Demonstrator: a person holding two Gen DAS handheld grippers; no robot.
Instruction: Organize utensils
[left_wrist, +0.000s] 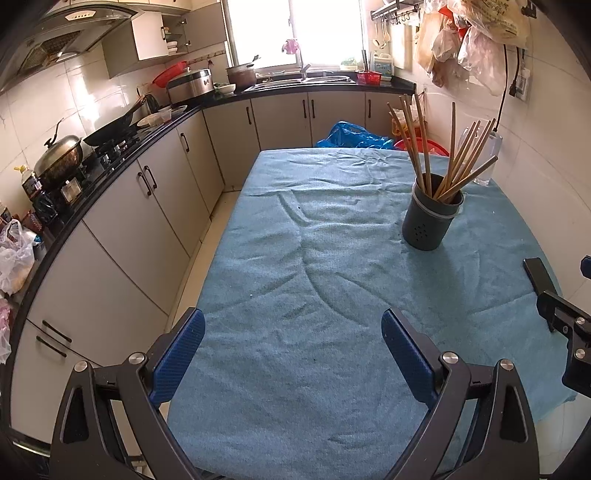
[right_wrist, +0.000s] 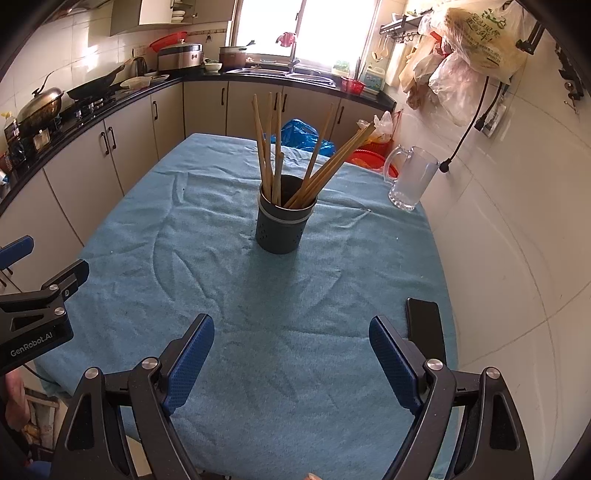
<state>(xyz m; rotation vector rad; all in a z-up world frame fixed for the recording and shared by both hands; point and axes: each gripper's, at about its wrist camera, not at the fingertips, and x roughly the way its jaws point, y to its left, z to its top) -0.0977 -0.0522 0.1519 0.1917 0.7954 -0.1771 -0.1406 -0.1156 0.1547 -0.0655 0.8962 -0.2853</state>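
Observation:
A dark round utensil holder (left_wrist: 430, 216) (right_wrist: 284, 221) stands upright on the blue cloth-covered table (left_wrist: 314, 295) (right_wrist: 258, 314). Several wooden chopsticks (left_wrist: 454, 158) (right_wrist: 295, 155) stand in it, fanned out. My left gripper (left_wrist: 293, 328) is open and empty above the near part of the table, left of and well short of the holder. My right gripper (right_wrist: 291, 338) is open and empty, in line with the holder but well short of it. The left gripper's body shows at the left edge of the right wrist view.
A black phone (right_wrist: 424, 326) (left_wrist: 539, 275) lies at the table's right edge beside my right gripper. A glass mug (right_wrist: 412, 177) stands at the far right by the tiled wall. Kitchen cabinets (left_wrist: 147, 206) run along the left. Plastic bags (right_wrist: 472, 48) hang on the right wall.

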